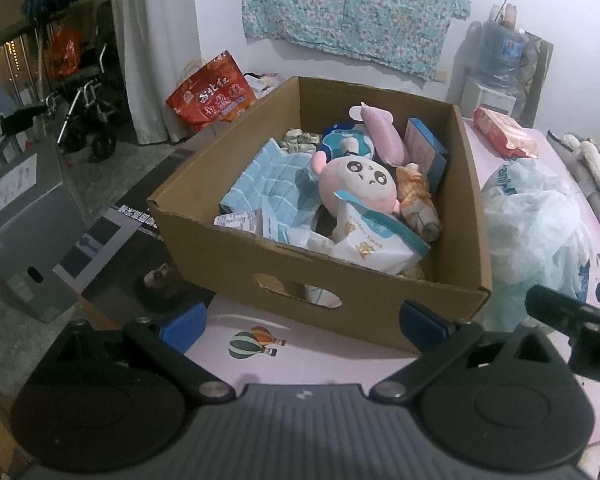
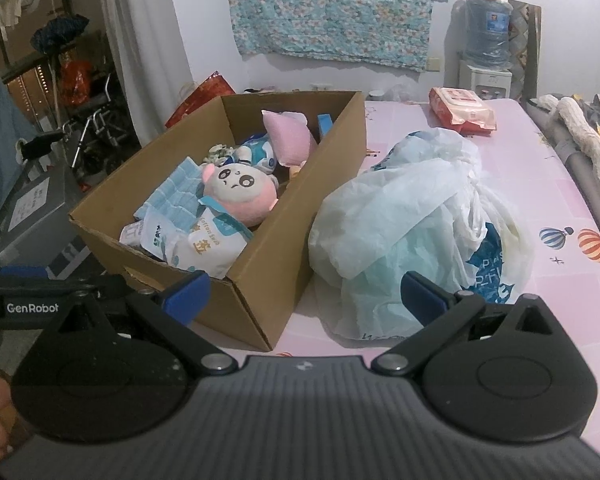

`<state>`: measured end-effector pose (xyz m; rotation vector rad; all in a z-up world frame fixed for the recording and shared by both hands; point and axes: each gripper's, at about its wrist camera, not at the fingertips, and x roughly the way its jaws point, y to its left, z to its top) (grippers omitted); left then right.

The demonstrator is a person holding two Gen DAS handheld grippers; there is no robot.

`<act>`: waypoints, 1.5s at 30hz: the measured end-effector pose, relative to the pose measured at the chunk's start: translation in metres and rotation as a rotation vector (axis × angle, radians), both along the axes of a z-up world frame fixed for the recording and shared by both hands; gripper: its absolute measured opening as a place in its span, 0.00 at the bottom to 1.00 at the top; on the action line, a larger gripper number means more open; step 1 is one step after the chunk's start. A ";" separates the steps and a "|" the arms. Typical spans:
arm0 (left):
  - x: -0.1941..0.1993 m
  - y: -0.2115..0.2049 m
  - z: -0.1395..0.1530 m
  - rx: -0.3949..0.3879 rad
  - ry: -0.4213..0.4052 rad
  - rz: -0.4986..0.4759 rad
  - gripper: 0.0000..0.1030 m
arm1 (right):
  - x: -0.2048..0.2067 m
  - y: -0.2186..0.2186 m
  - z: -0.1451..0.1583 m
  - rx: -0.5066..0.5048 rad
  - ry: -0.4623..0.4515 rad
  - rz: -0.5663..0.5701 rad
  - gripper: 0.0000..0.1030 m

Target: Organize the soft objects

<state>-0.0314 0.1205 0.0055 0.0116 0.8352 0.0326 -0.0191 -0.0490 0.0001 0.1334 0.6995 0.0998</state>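
We have the cardboard box [image 1: 340, 280] in front of us on the pink table [image 2: 540, 184], and both grippers hang back from it on the near side. Our left gripper [image 1: 306, 326] has its jaws spread wide with nothing between them; our right gripper [image 2: 306, 294] stands just as released, empty too. Inside the box the pink plush toy [image 1: 356, 184] lies on top of the pile, touching the white cotton-swab pouch [image 1: 370, 248] at the box's near wall. The blue quilted cloth [image 1: 268, 176] sits left of the plush, partly buried. A pink cushion [image 1: 382, 134] leans toward the far wall; what lies beneath all this we cannot make out. Just right of the box slumps a crumpled plastic bag [image 2: 412, 216], its contents hidden. Beyond the box's far right corner rests a red wipes packet [image 2: 460, 110].
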 end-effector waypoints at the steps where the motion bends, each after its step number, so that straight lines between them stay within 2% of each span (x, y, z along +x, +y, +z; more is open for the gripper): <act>1: 0.000 0.001 0.000 -0.004 -0.002 0.001 1.00 | 0.000 0.000 0.000 -0.003 -0.002 -0.002 0.99; 5: 0.004 0.008 0.004 -0.016 -0.018 0.012 1.00 | 0.003 -0.002 0.004 -0.020 -0.026 0.007 0.99; 8: 0.008 0.015 0.009 -0.014 -0.038 0.036 1.00 | 0.010 -0.002 0.015 -0.050 -0.076 0.056 0.99; 12: 0.015 0.027 0.016 -0.027 -0.064 0.068 1.00 | 0.030 -0.004 0.037 -0.077 -0.186 0.166 0.99; 16: 0.024 0.037 0.020 -0.026 -0.085 0.100 1.00 | 0.067 -0.002 0.053 -0.059 -0.220 0.318 0.99; 18: 0.028 0.042 0.021 -0.031 -0.090 0.114 1.00 | 0.093 0.006 0.055 -0.041 -0.198 0.417 0.99; 20: 0.031 0.046 0.021 -0.035 -0.089 0.128 1.00 | 0.123 0.017 0.052 -0.035 -0.138 0.491 0.99; 25: 0.033 0.052 0.018 -0.036 -0.081 0.146 1.00 | 0.198 0.059 0.036 -0.122 0.031 0.571 0.96; 27: 0.034 0.055 0.017 -0.036 -0.078 0.156 1.00 | 0.225 0.079 0.024 -0.151 0.108 0.609 0.88; 29: 0.033 0.058 0.015 -0.039 -0.072 0.166 1.00 | 0.246 0.099 0.011 -0.178 0.181 0.630 0.71; 30: 0.033 0.060 0.014 -0.041 -0.069 0.169 1.00 | 0.256 0.108 0.004 -0.197 0.217 0.635 0.68; 32: 0.033 0.063 0.012 -0.042 -0.060 0.178 1.00 | 0.271 0.122 -0.013 -0.224 0.279 0.644 0.55; 33: 0.033 0.064 0.011 -0.043 -0.057 0.181 1.00 | 0.275 0.127 -0.019 -0.246 0.298 0.641 0.54; 36: 0.032 0.069 0.010 -0.048 -0.055 0.188 1.00 | 0.273 0.136 -0.023 -0.347 0.258 0.620 0.43; 42: 0.032 0.074 0.009 -0.059 -0.054 0.193 1.00 | 0.273 0.131 -0.021 -0.358 0.225 0.564 0.43; 45: 0.029 0.074 0.008 -0.061 -0.053 0.191 1.00 | 0.267 0.139 -0.027 -0.364 0.185 0.590 0.44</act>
